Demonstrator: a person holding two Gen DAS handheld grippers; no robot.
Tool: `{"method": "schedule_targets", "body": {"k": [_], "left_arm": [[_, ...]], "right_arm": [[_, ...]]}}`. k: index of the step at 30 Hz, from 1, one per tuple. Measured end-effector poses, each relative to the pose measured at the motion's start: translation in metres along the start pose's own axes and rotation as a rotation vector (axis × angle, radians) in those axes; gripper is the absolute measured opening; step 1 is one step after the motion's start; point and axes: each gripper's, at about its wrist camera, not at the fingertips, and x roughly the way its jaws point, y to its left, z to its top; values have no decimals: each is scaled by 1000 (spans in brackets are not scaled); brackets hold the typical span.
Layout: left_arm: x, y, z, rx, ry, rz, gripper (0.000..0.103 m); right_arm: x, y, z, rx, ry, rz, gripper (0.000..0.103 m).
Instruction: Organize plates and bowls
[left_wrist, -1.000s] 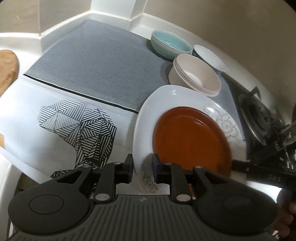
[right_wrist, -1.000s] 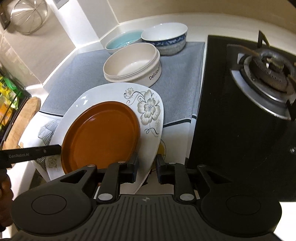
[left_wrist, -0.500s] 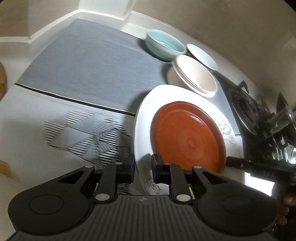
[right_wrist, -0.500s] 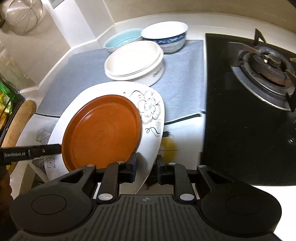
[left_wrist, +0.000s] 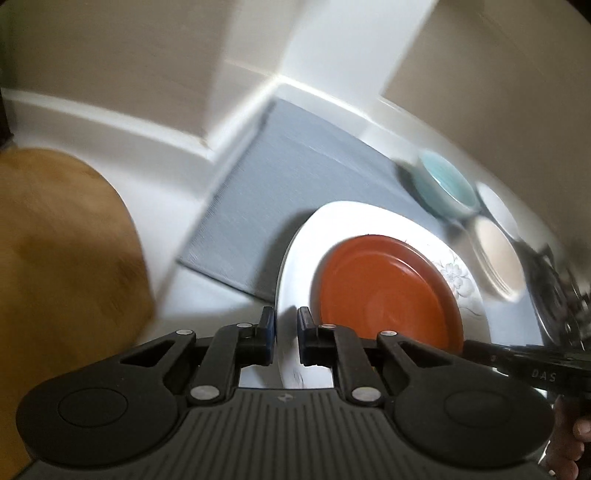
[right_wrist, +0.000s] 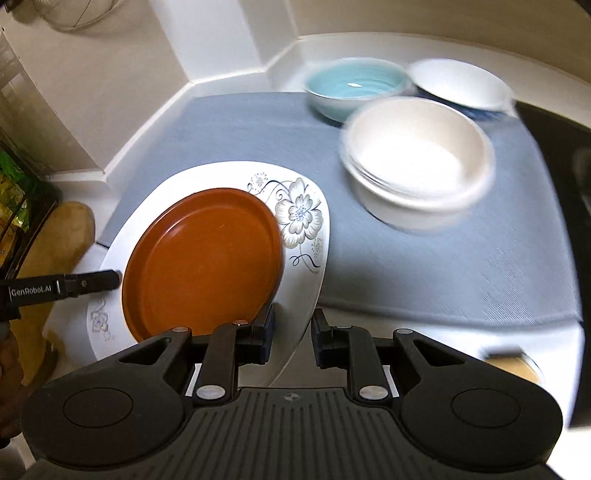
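A white flowered plate (right_wrist: 301, 218) carries a brown plate (right_wrist: 207, 258) on top. Both are lifted and tilted over the grey mat (right_wrist: 443, 266). My right gripper (right_wrist: 293, 321) is shut on the white plate's near right rim. My left gripper (left_wrist: 286, 321) is shut on the opposite rim of the white plate (left_wrist: 295, 254), beside the brown plate (left_wrist: 388, 291). Each gripper's black finger shows at the plate's far edge in the other wrist view. A teal bowl (right_wrist: 354, 86), a white bowl with blue outside (right_wrist: 461, 85) and a stack of cream bowls (right_wrist: 417, 158) stand on the mat's far right.
A wooden board (left_wrist: 55, 258) lies left of the mat against the white counter ledge. The black gas stove (right_wrist: 554, 129) borders the mat on the right. Walls and a corner pillar close the back. Green packets (right_wrist: 14, 192) sit at the far left.
Both grippers have carried the two plates leftward across the counter. The bowls and stove have slid to the right of both views, and the wooden board now fills the left wrist view's left side.
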Motion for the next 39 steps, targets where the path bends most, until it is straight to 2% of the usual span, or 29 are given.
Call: {"method": "schedule_targets", "body": {"k": [7,14,19,23,27,31,33,36,39], "left_arm": [[10,29,24,-46,-46,12,13],[18,48,39,-96,-91,19,14],[10,45,37,-78,-100,35,14],[-4,33,31,-60,-135,76,28],[-21,15,20,-24,-179,121,36],[-37,-8,4,29,-208,134,44],[-43,-23,-2,62,-218,130,49],[-51,-49,-11,102,-237,133,51],[-58,-72,-17,102,-242,133,57]], "right_arm": [[29,30,34,-8,-8,-19,22],[36,50,39,-31,1,-28,23],[34,47,38,-22,0,-5,25],[26,42,35,-19,-19,-24,31],[6,28,30,-3,-76,-32,39],[-25,3,23,29,-158,-67,39],[-41,-15,21,64,-211,-89,39],[-54,-44,24,129,-269,-137,41],[-55,-79,33,207,-276,-181,47]]}}
